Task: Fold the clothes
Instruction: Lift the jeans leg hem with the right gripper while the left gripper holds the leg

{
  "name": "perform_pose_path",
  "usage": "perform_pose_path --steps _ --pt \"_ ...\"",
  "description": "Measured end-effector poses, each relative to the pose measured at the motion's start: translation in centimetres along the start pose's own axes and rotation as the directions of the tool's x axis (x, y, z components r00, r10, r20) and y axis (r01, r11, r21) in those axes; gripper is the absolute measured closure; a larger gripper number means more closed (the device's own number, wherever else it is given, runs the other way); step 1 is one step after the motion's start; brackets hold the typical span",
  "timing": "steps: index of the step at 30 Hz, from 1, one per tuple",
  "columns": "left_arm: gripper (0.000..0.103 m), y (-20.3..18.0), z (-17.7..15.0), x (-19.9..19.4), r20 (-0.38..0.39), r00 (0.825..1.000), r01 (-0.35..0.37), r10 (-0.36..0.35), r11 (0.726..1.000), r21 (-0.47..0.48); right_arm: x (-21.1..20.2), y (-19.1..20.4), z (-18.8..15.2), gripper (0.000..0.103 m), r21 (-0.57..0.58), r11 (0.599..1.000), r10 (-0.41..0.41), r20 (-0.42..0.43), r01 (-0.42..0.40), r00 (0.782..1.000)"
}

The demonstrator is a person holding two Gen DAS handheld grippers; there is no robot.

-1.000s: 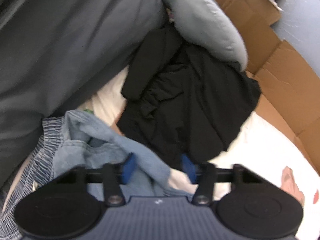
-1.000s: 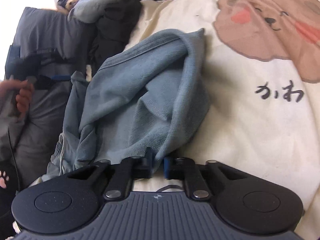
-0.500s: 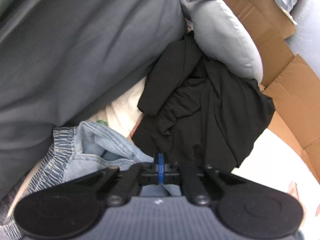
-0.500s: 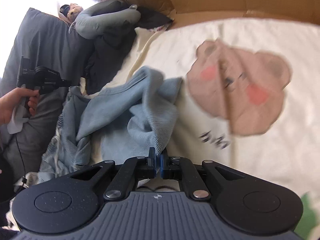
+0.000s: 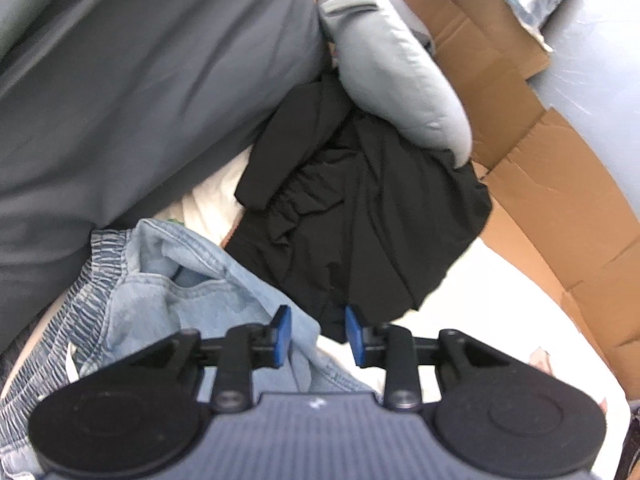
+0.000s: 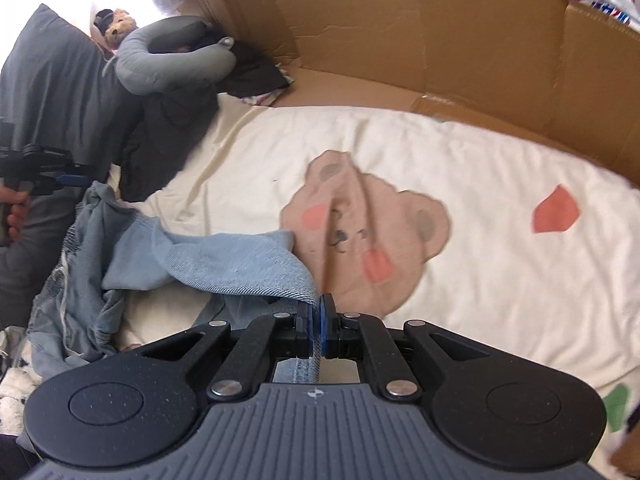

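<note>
A light blue denim garment [image 6: 240, 264] lies crumpled on the cream bedsheet [image 6: 500, 240]. My right gripper [image 6: 318, 320] is shut on its hem and holds that edge up off the sheet. The left wrist view shows the same denim [image 5: 180, 292] with its gathered waistband. My left gripper [image 5: 318, 330] hovers over the denim's edge and a black garment [image 5: 360, 208]. Its jaws are opening, the blue pads are apart, and they press on no cloth. The right wrist view has the left gripper [image 6: 74, 180] at the far left, held by a hand [image 6: 16, 212].
A dark grey pillow [image 5: 140, 80] and a grey neck pillow [image 5: 392, 72] crowd the head of the bed. Cardboard walls [image 6: 440, 40] run along the far side. A small plush toy [image 6: 118, 26] sits by the neck pillow. The sheet carries a bear print [image 6: 372, 232].
My right gripper has risen with the denim hem, drawing the cloth up and across the sheet. The left gripper shut half a second ago and now stands apart, slightly higher.
</note>
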State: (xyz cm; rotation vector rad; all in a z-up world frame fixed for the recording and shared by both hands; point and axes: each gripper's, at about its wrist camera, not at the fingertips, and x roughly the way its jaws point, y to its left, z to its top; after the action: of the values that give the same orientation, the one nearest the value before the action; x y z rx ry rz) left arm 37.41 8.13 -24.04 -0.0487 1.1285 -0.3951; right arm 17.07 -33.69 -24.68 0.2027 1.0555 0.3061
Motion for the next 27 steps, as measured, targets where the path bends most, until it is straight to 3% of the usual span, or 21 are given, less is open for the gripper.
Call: perform_pose_path --steps 2,5,7,14,19,22,27 --pt "0.064 -0.2 -0.2 -0.6 0.001 1.0 0.01 -0.01 1.0 0.004 0.2 -0.8 0.0 0.101 0.017 0.999 0.028 0.015 -0.029 0.999" --pt "0.06 -0.3 -0.6 -1.2 -0.003 1.0 0.017 -0.017 1.0 0.011 0.9 -2.4 -1.0 0.087 0.083 0.992 0.086 0.057 -0.09 0.995" --pt "0.06 -0.1 -0.9 -1.5 -0.012 1.0 0.02 -0.02 1.0 0.014 1.7 -3.4 -2.4 0.047 0.122 0.99 0.067 0.064 -0.074 0.996" --pt "0.059 0.1 -1.0 -2.3 -0.046 0.999 -0.012 0.015 0.998 0.059 4.0 -5.5 -8.6 0.045 0.216 0.973 0.072 0.02 -0.075 0.997" --pt "0.053 -0.1 -0.4 -3.1 -0.042 0.999 -0.027 0.03 0.997 0.075 4.4 -6.4 -12.7 0.045 0.307 0.94 0.138 0.058 -0.15 0.989" --pt "0.053 -0.3 -0.4 -3.6 -0.042 0.999 -0.024 0.028 0.996 0.081 4.5 -6.4 -14.0 0.045 0.357 0.91 0.183 0.112 -0.211 0.977" --pt "0.053 -0.2 -1.4 -4.4 -0.055 0.998 -0.023 0.028 0.995 0.097 6.1 -5.5 -14.1 0.045 0.362 0.896 0.224 0.133 -0.258 0.965"
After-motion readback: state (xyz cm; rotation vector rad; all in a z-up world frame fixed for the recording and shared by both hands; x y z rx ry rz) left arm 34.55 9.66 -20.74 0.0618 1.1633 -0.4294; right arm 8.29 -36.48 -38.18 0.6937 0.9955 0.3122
